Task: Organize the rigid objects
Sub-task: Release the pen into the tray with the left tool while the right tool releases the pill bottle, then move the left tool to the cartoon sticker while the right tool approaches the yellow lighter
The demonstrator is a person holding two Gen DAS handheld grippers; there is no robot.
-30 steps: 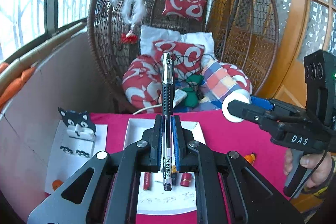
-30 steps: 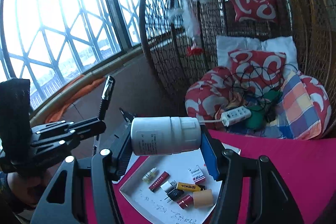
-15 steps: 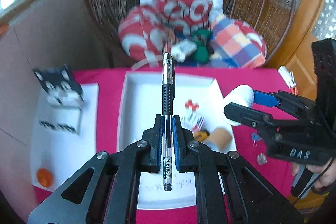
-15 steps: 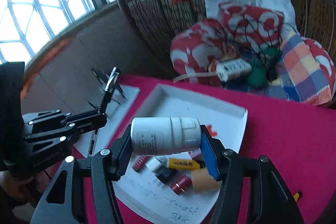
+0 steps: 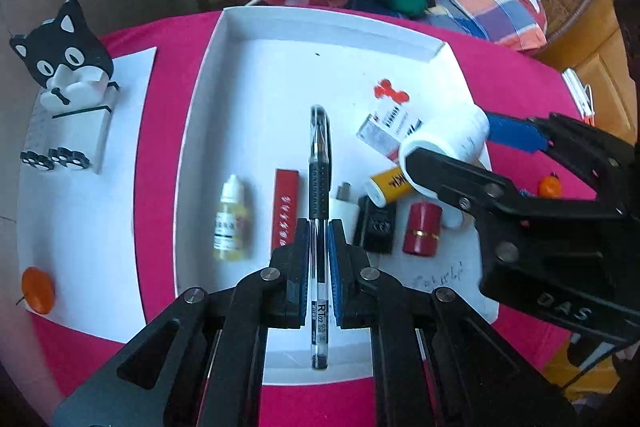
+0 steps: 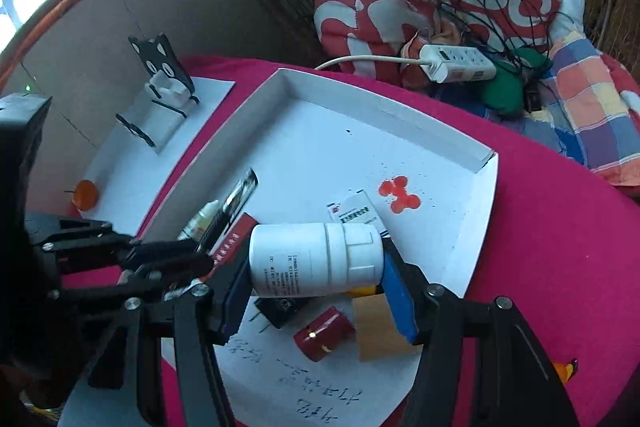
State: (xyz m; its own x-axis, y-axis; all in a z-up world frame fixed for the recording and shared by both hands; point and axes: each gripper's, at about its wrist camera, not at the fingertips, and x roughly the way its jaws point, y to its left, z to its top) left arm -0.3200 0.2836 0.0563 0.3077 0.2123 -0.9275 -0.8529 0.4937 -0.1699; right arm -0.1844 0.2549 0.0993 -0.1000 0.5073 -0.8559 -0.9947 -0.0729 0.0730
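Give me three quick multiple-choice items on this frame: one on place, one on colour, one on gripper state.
1. Where does the small dropper bottle lie?
A. in the white tray
B. on the pink cloth
C. on the cushions

2. What colour is the cloth on the table?
A. blue
B. pink
C. grey

3. What does the left gripper hold?
A. nothing
B. a white bottle
C. a pen

Answers:
1. A: it lies on the tray floor left of the red flat box.
2. B: pink shows all round the tray.
3. C: its pads clamp the pen's barrel; the white bottle sits in the right gripper.
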